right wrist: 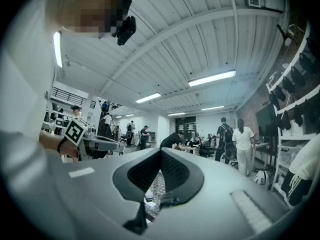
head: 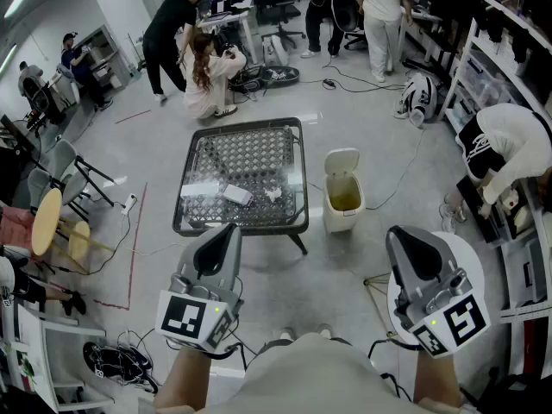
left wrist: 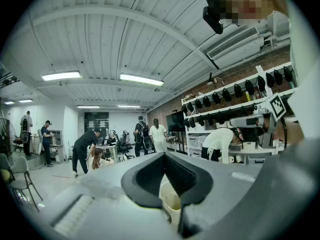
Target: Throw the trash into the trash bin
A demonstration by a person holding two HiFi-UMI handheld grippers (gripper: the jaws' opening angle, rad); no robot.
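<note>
**A:** The left gripper (head: 229, 229) is out in front, jaws pressed together on nothing. The right gripper (head: 400, 234) matches it: closed and empty.

**B:** Both are held level, side by side, forearms tucked near the body. They're well short of the dark-framed low table with a patterned glass top (head: 180, 207). It reads as a ready stance, nothing engaged yet.

**A:** And the trash?

**B:** White scraps of trash (head: 238, 195), flat pieces and a crumpled one, lie on the table's near half. The cream plastic trash bin with its flip lid raised (head: 342, 216) stands just beside the table's right edge.

**A:** Handy spot, probably so a lifted scrap only has a short way to travel. The jaws will have to spread first.
</note>
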